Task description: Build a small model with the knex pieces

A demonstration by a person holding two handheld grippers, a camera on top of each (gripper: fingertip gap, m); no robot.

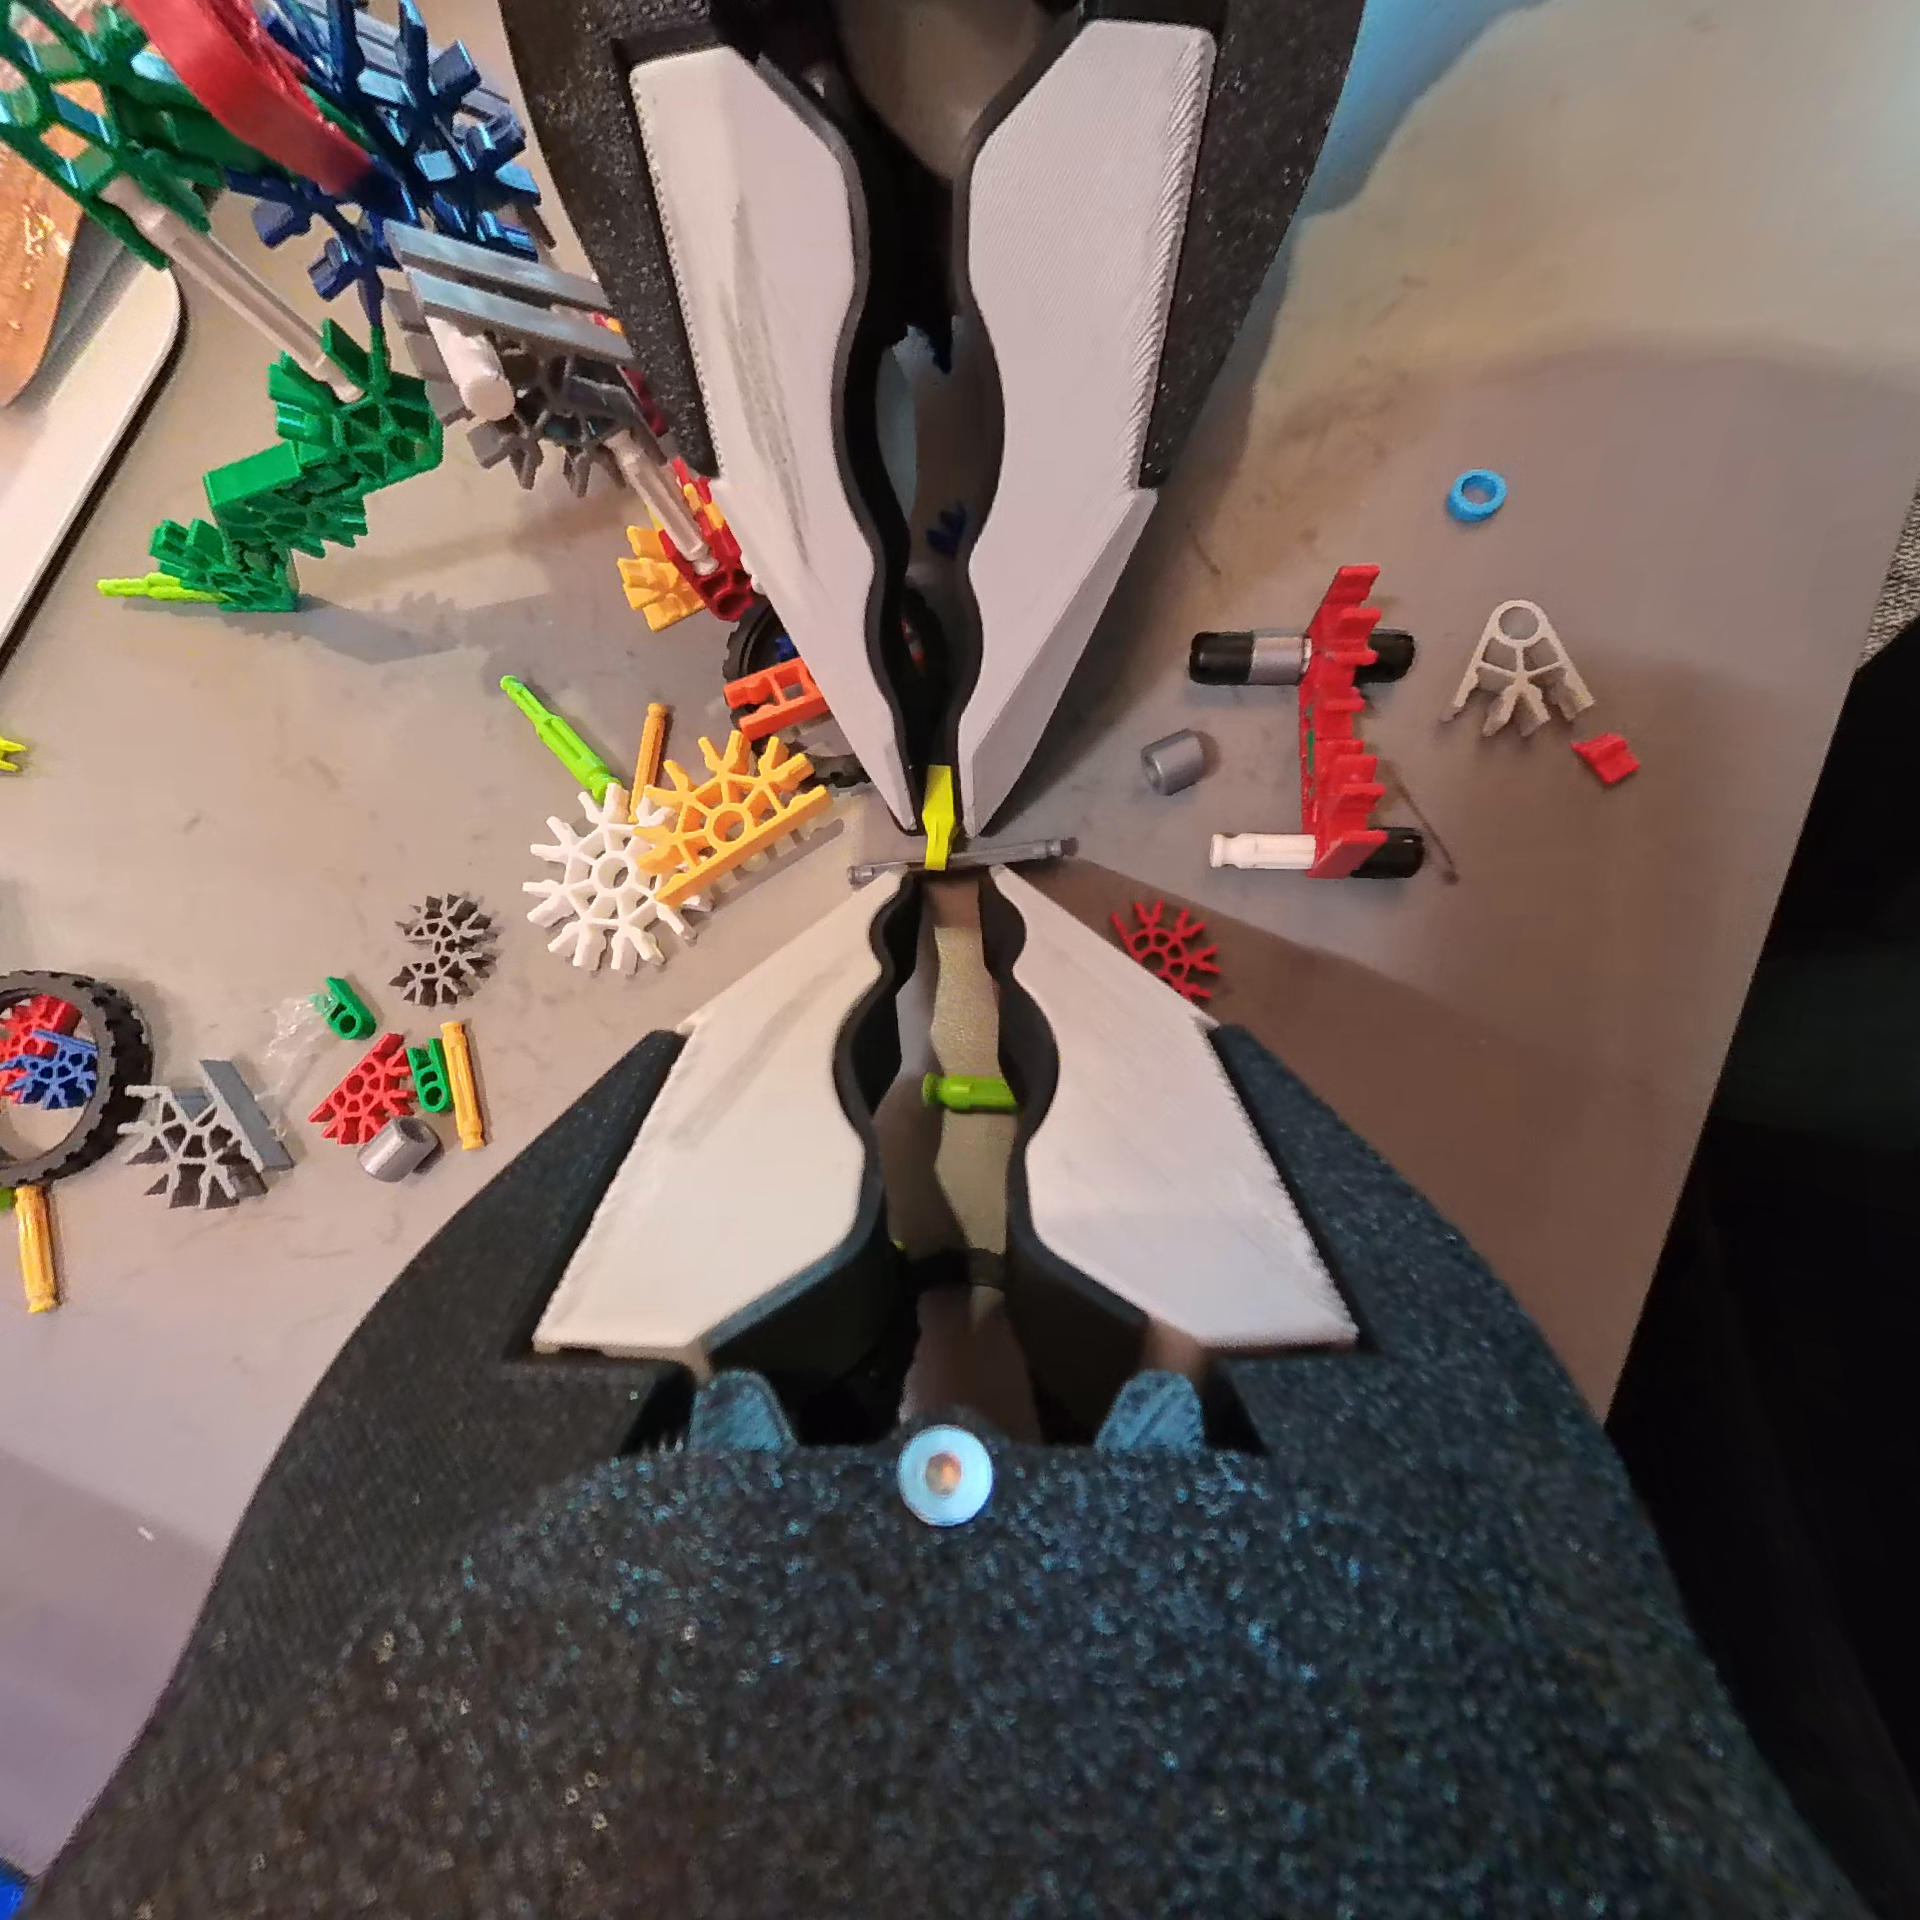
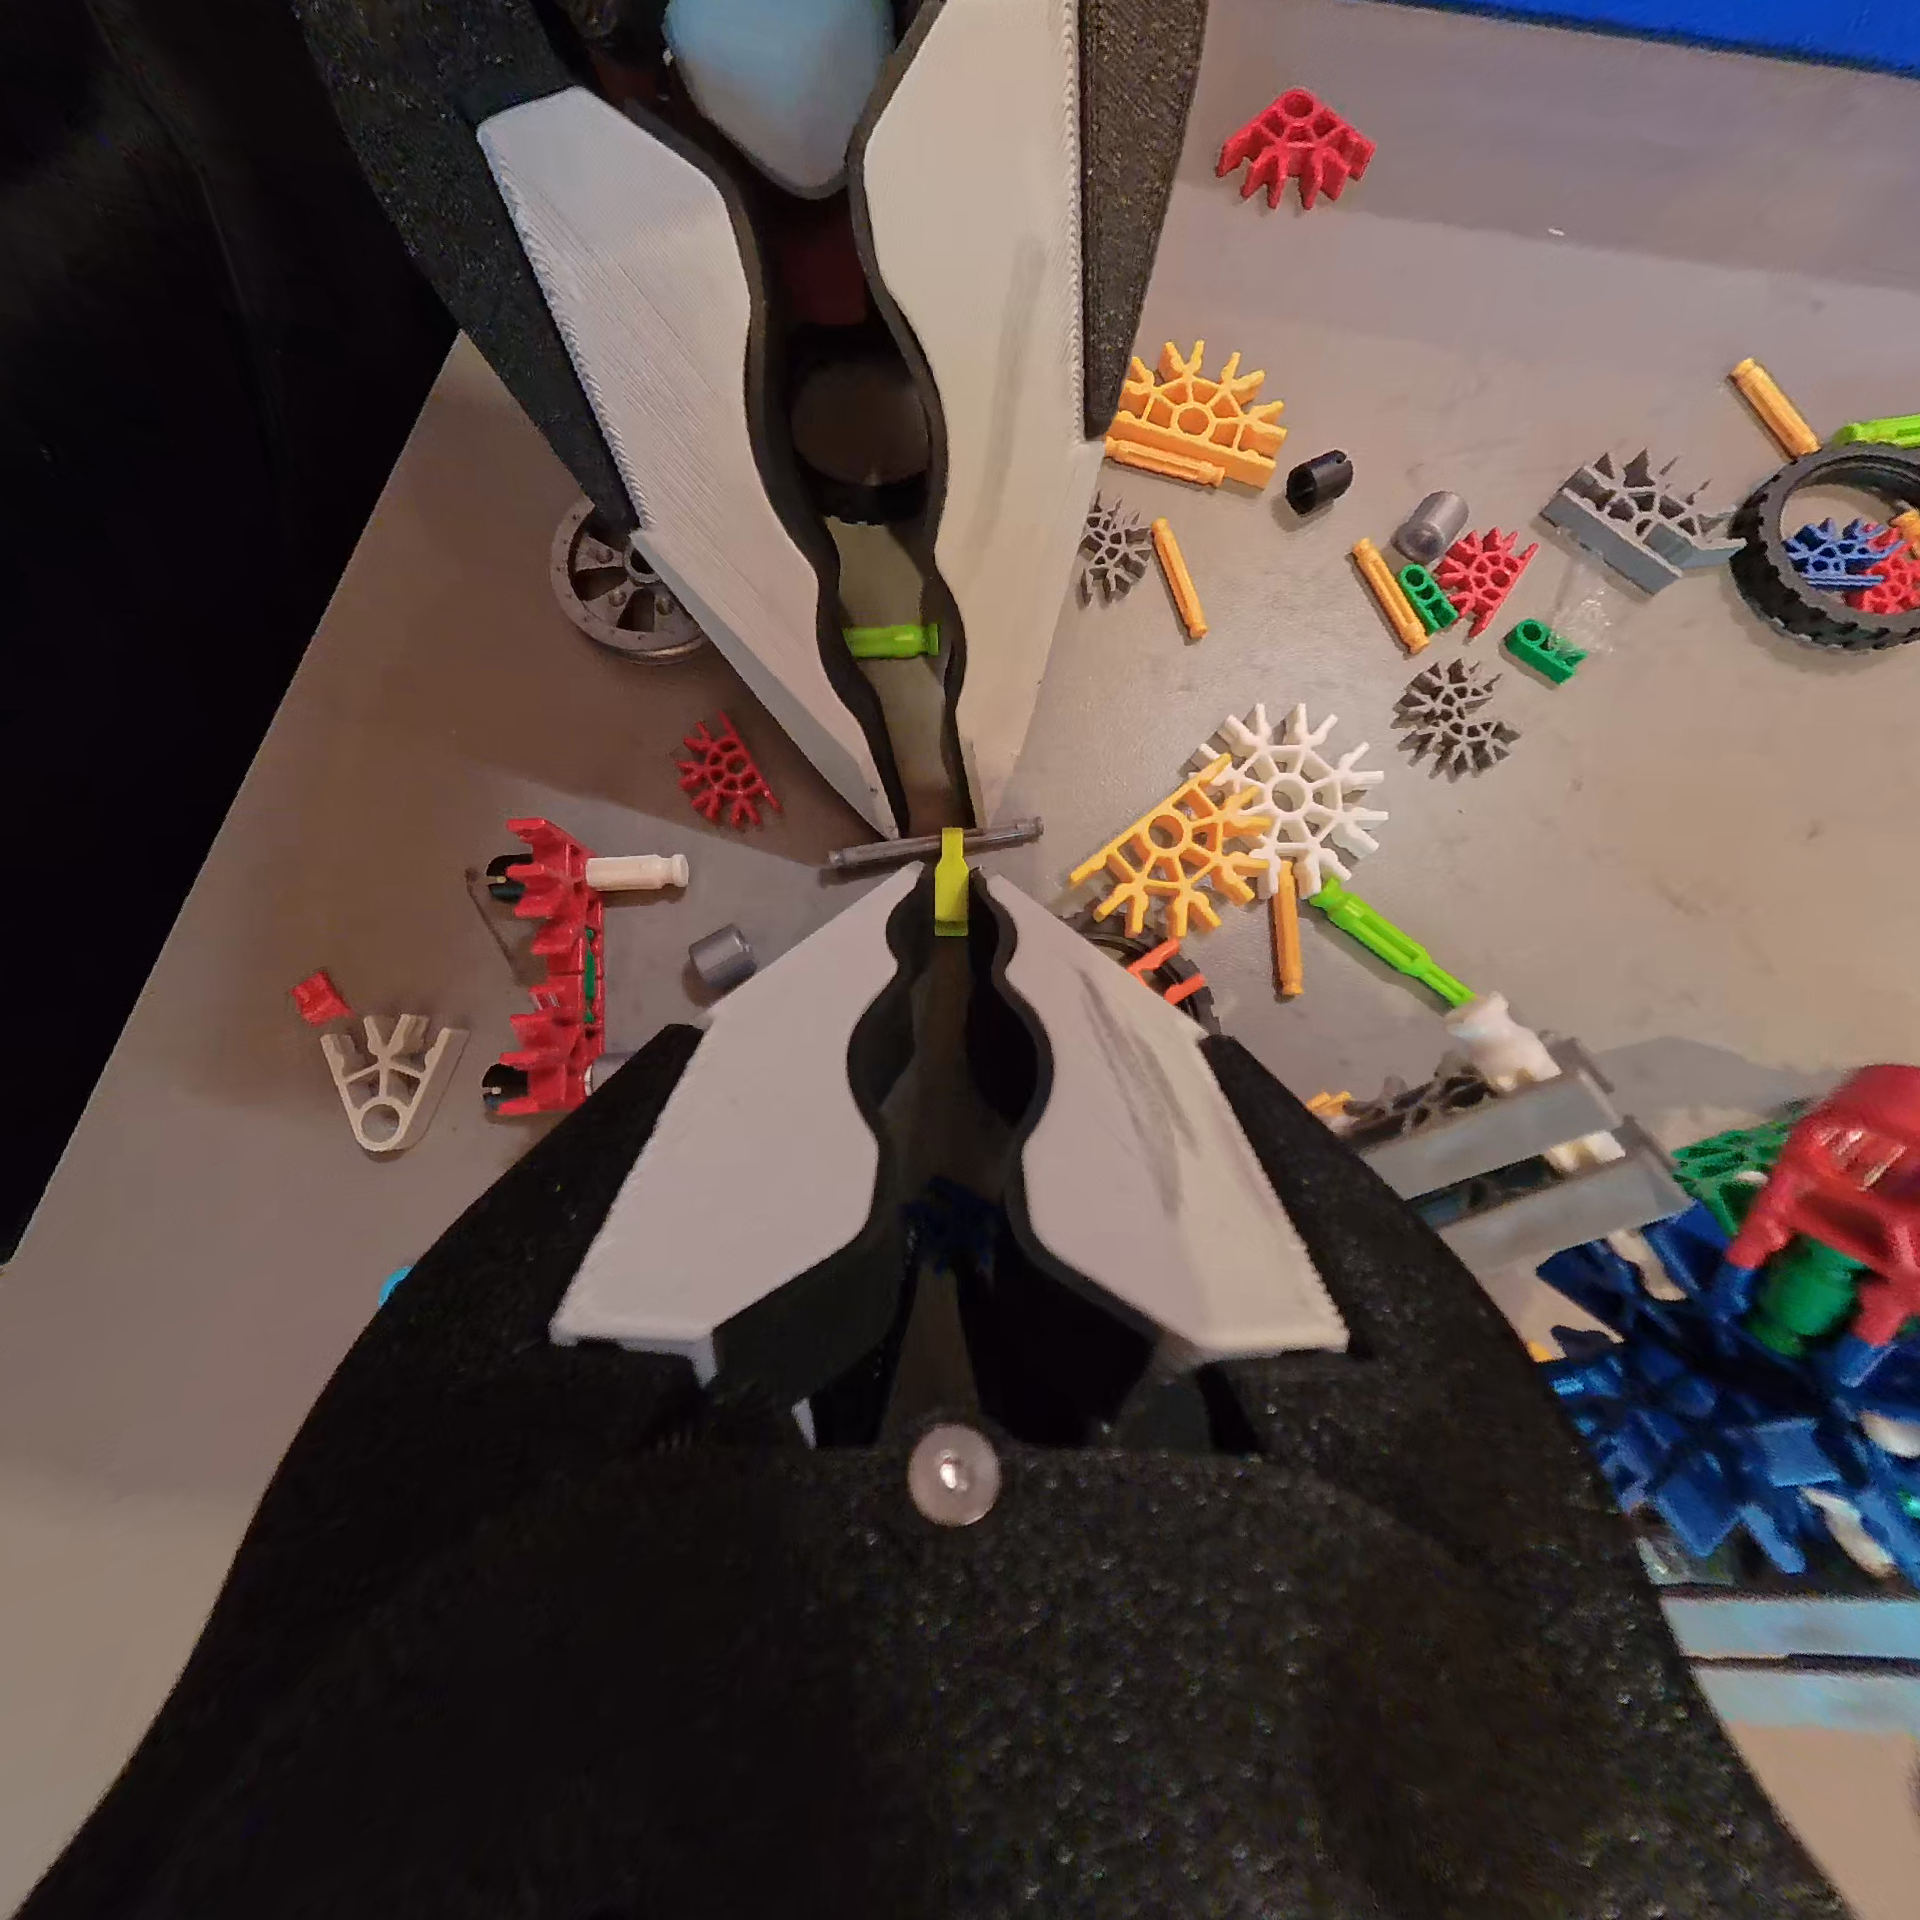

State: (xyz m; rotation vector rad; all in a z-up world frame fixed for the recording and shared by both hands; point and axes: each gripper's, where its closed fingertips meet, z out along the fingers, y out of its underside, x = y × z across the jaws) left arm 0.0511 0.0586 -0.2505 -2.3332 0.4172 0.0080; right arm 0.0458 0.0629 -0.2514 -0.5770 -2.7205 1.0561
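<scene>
The two grippers meet tip to tip over a grey table point(image 1: 1351, 1091). My right gripper point(image 2: 951, 879) is shut on a small yellow-green clip piece point(image 2: 949, 902); in the left wrist view it point(image 1: 938, 823) comes down from the top with the clip point(image 1: 938, 808). The clip's free end sits on a thin grey rod point(image 1: 1023, 852) that lies crosswise between the two sets of tips point(image 2: 1000, 834). My left gripper point(image 1: 943, 881) is closed to a narrow slit with nothing seen in it, its tips right at the rod; it also shows in the right wrist view point(image 2: 938, 816).
Loose construction pieces lie around: a white snowflake connector point(image 1: 603, 894), a yellow fan connector point(image 1: 727, 821), a red strip with black rods point(image 1: 1340, 727), a tyre point(image 2: 1829, 551), and a blue-green built model point(image 2: 1714, 1403). The table edge point(image 1: 1756, 935) drops to dark. Less than 4 cm separates the two grippers' tips. Left tips and right tips are each some 6 cm from the white snowflake connector point(image 1: 603, 894). The right camera catches it too, in the right wrist view point(image 2: 1288, 778).
</scene>
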